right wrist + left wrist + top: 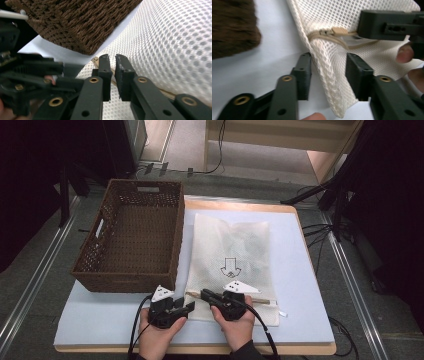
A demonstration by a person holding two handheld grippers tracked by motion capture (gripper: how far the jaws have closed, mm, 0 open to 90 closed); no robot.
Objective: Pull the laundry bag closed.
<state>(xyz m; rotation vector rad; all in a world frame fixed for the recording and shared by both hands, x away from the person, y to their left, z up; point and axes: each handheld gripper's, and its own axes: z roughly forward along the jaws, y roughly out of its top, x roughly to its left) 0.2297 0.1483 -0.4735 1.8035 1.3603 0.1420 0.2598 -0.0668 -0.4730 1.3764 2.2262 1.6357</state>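
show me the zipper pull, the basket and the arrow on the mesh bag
zipper pull (pixel 340 31), left gripper view, its tan tab
basket (pixel 176 251), high view, its right wall
arrow (pixel 230 267), high view, its shaft

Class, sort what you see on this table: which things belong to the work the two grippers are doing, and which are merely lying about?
In the job:
- mesh laundry bag
- its zipper pull
- left gripper, jaws open astride the bag's corner
- right gripper, jaws nearly closed at the zipper

Lying about:
- wicker basket
- blue mat
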